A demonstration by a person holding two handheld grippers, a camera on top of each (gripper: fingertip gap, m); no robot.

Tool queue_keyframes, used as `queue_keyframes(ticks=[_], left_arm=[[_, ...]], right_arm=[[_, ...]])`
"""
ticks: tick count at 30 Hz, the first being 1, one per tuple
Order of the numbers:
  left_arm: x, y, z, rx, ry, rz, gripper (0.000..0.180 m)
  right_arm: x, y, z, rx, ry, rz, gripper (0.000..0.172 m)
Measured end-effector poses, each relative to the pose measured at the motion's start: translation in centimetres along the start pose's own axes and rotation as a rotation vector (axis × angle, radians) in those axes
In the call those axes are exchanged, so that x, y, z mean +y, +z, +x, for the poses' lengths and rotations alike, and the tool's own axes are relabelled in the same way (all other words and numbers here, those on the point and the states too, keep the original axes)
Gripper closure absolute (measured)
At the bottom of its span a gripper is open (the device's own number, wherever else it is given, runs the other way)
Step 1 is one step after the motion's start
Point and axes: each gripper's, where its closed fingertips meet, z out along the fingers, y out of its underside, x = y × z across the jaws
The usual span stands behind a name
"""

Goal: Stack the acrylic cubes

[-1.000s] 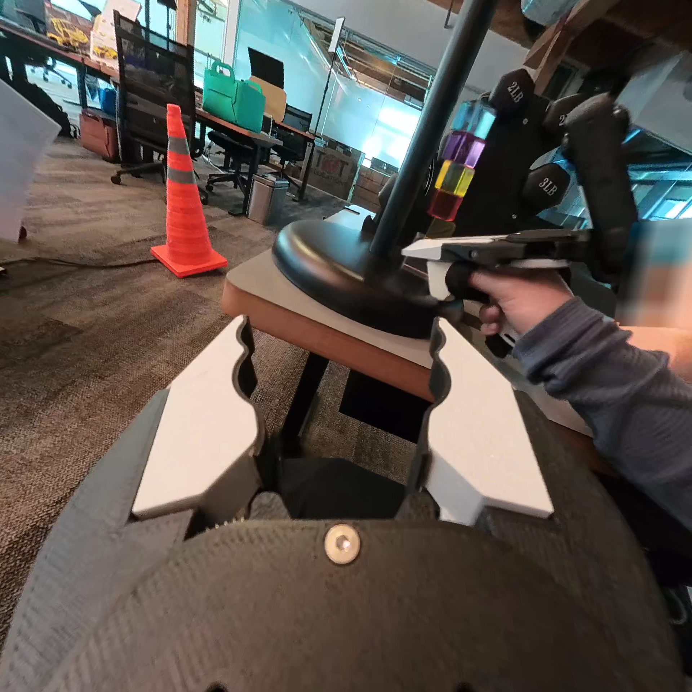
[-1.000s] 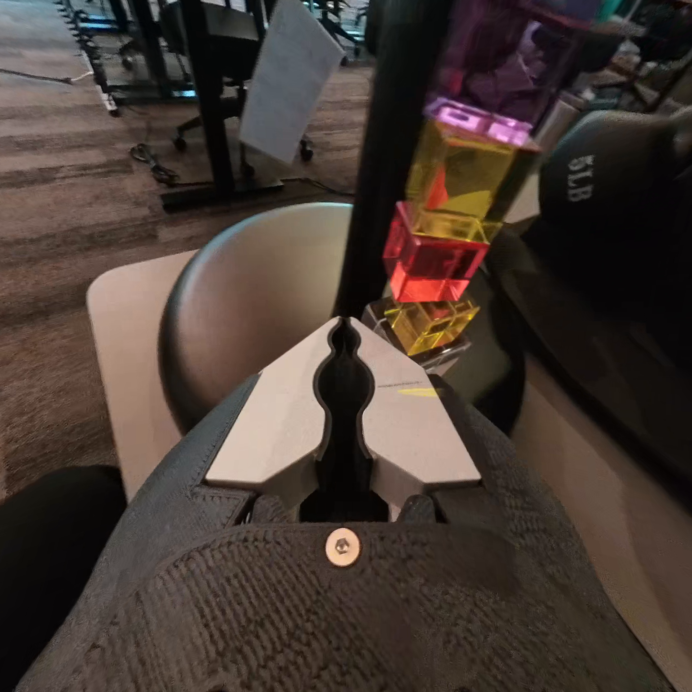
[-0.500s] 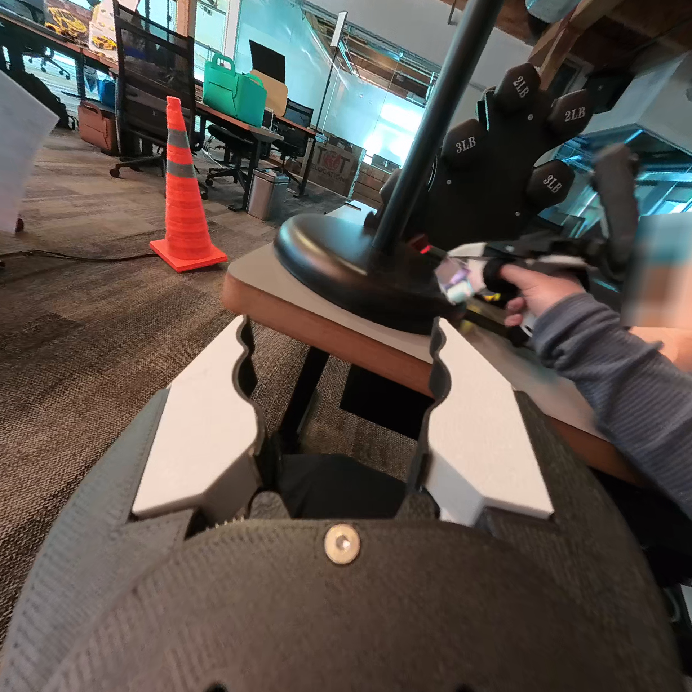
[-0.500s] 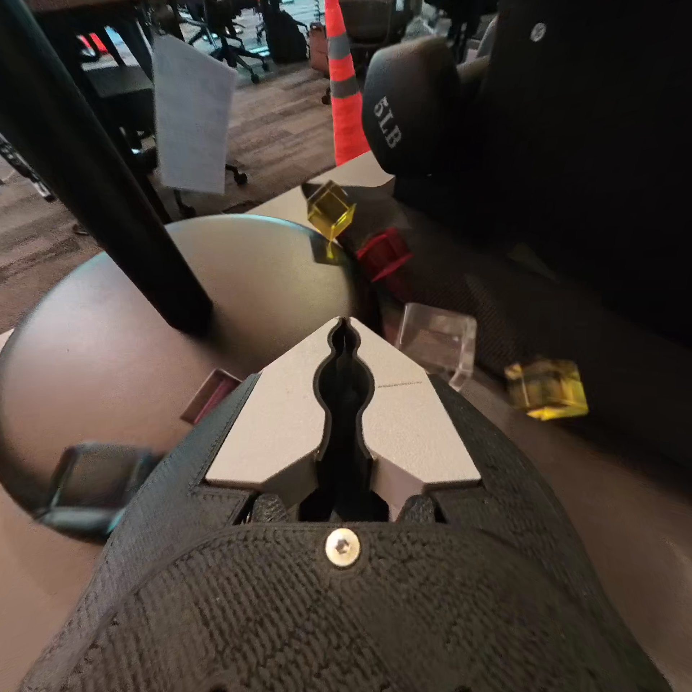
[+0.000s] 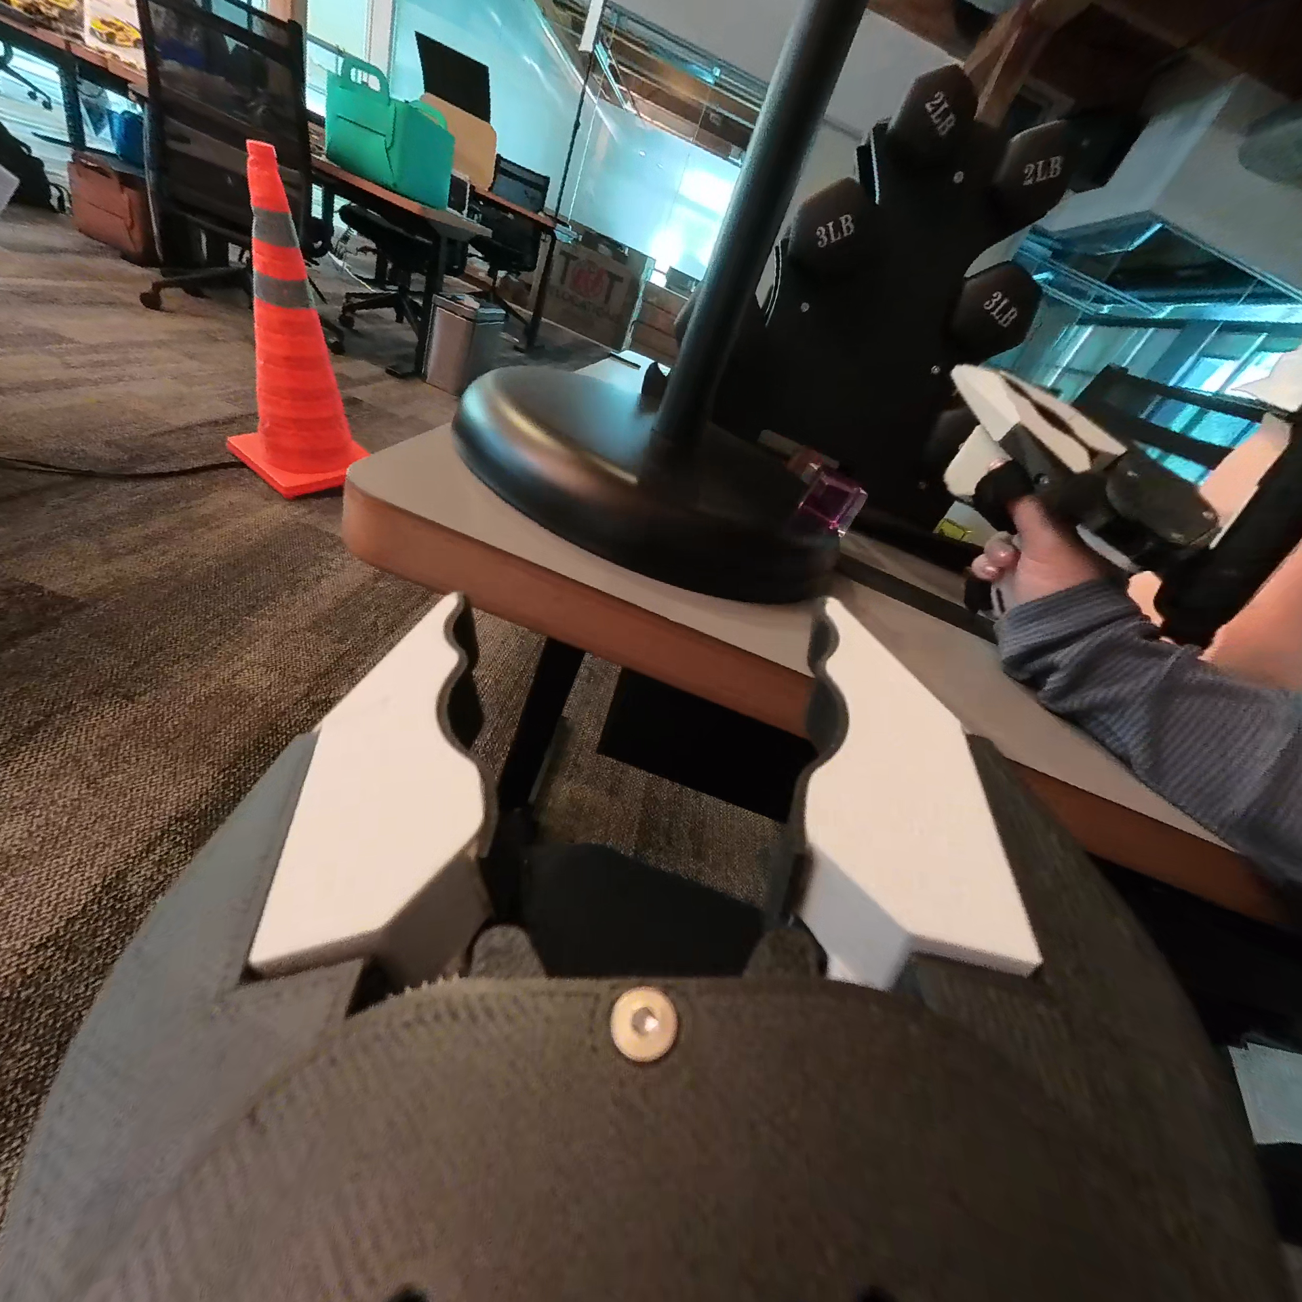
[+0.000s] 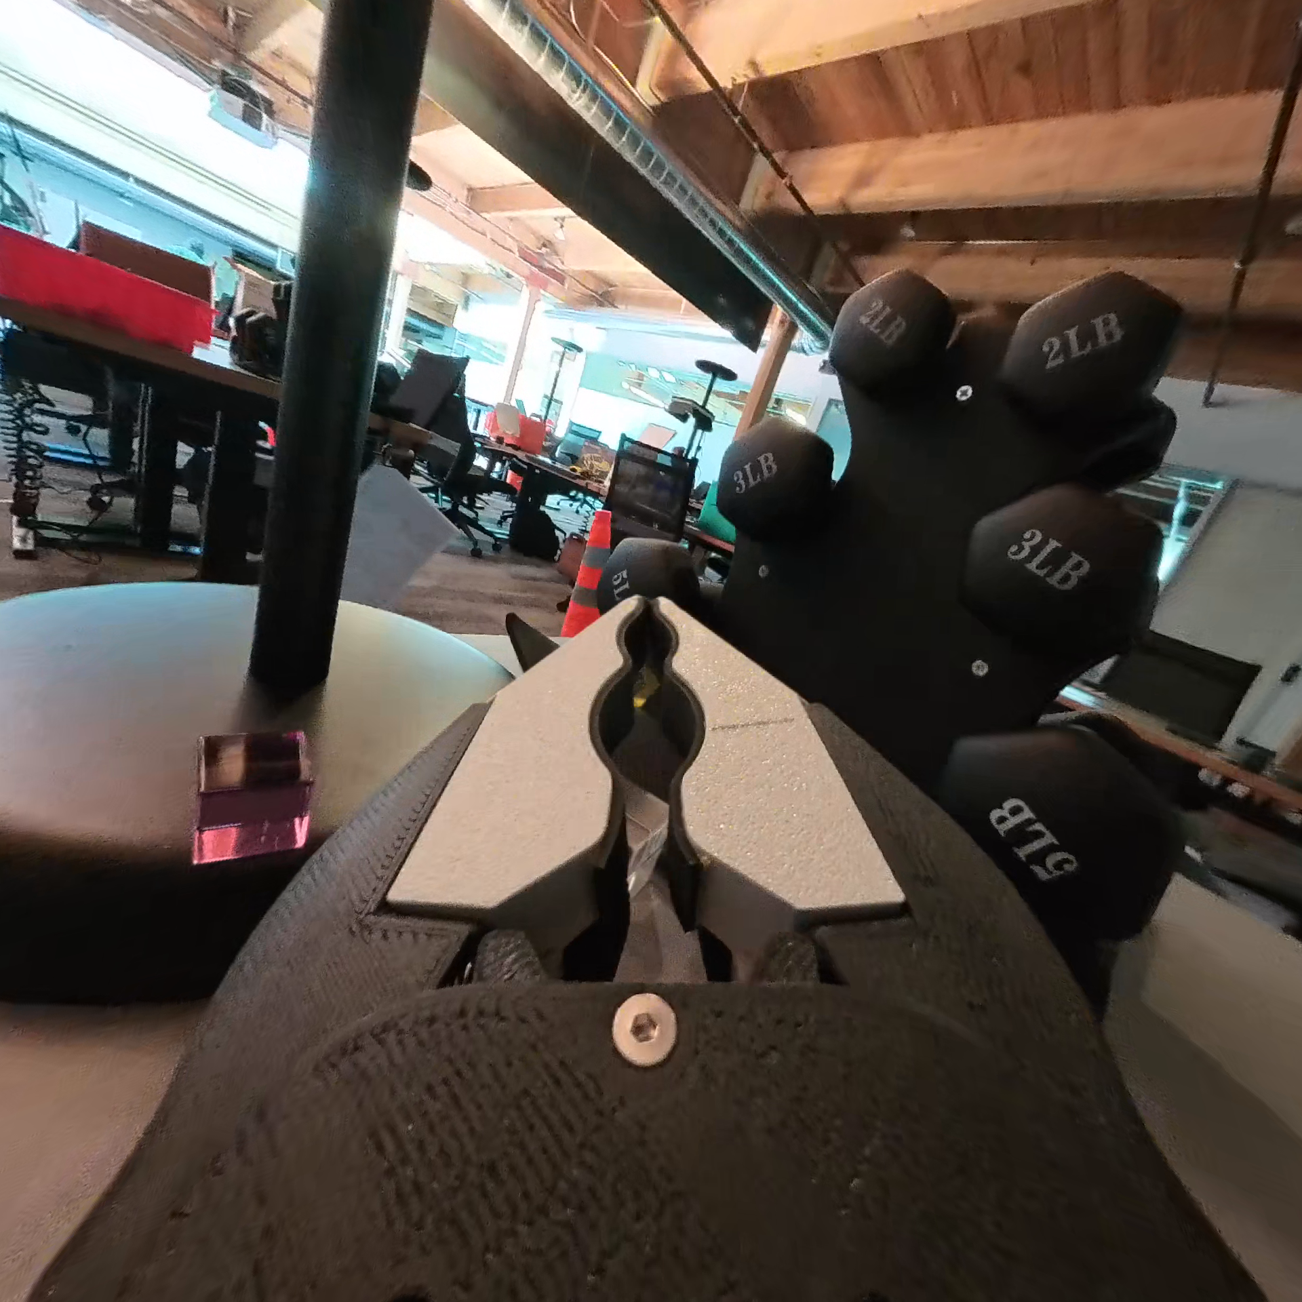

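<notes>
The left hand-held gripper point(image 5: 645, 634) hangs below and in front of the grey-topped, wood-edged bench point(image 5: 563, 556), its white fingers point(image 5: 394, 761) spread wide with nothing between them. Beyond its fingertips, on the bench, stands the round black lamp base point(image 5: 599, 458) with its black pole point(image 5: 740, 211).

The right hand-held gripper point(image 6: 645, 613) has its fingers drawn together; nothing is gripped. A translucent purple acrylic cube point(image 6: 252, 796) rests on the base's rim, just to its left. A black dumbbell rack point(image 6: 916, 563) stands close ahead on its right. An orange traffic cone point(image 5: 289, 338) sits on the carpet, far left of the left gripper.

Any reach for the cube would, I judge, need jaws parted first and a low, level approach, since the domed rim may let it slide.
</notes>
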Motion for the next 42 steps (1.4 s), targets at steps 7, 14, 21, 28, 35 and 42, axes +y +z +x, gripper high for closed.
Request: queue_keyframes(ticks=[7, 14, 21, 28, 35, 42], left_arm=[[-1.0, -0.5, -0.2, -0.015, 0.011, 0.024, 0.087], [2.0, -1.0, -1.3, 0.034, 0.059, -0.082, 0.101], [18.1, -4.2, 1.2, 0.410, 0.093, -0.978, 0.116], [23.3, -5.8, 1.7, 0.477, 0.234, -1.276, 0.125], [24.2, -6.1, 0.8, 0.437, 0.363, -1.381, 0.151], [19.7, -6.1, 2.4, 0.444, 0.386, -1.219, 0.152]], right_arm=[[0.2, 0.1, -0.6, -0.038, 0.034, -0.003, 0.172], [-0.1, -0.6, 1.2, -0.018, 0.142, 0.026, 0.172], [0.8, -0.3, 0.4, -0.094, 0.218, -0.014, 0.171], [0.5, -0.4, -1.0, -0.155, 0.185, -0.007, 0.171], [0.5, -0.4, -1.2, -0.179, 0.226, -0.011, 0.171], [0.6, -0.4, -0.5, -0.188, 0.237, -0.007, 0.171]])
